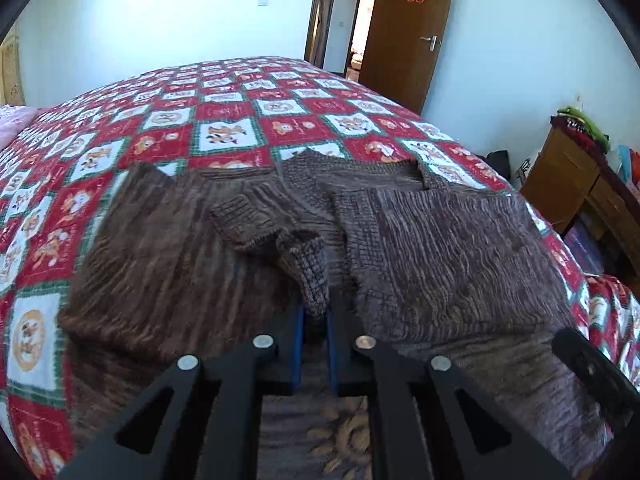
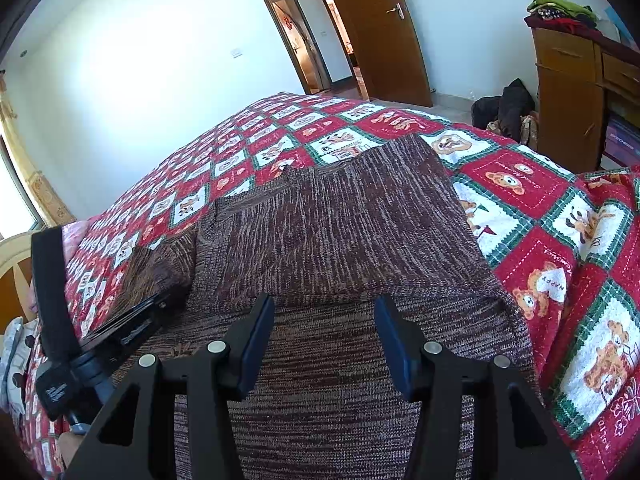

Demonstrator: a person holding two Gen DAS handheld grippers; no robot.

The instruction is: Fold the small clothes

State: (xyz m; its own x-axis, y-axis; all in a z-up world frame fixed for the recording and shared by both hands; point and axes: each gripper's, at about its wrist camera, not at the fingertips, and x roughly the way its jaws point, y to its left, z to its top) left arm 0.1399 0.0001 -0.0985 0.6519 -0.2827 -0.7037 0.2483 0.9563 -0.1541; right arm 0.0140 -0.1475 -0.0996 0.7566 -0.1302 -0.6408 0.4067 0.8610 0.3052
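A brown knitted sweater (image 1: 452,256) lies spread on the bed, its sides folded toward the middle. My left gripper (image 1: 314,320) is shut on the ribbed cuff of a sleeve (image 1: 308,272) and holds it just above the sweater's middle. The other cuff (image 1: 244,220) lies to its left. In the right wrist view the sweater (image 2: 332,232) fills the foreground with a folded panel on top. My right gripper (image 2: 324,320) is open and empty just above the sweater's lower part. The left gripper's body (image 2: 120,332) shows at the left in that view.
The bed carries a red, white and green patchwork quilt (image 1: 224,132). A wooden cabinet (image 2: 568,92) with piled clothes stands at the right. Dark bags (image 2: 504,108) lie on the floor beside it. A wooden door (image 2: 376,28) stands open at the back.
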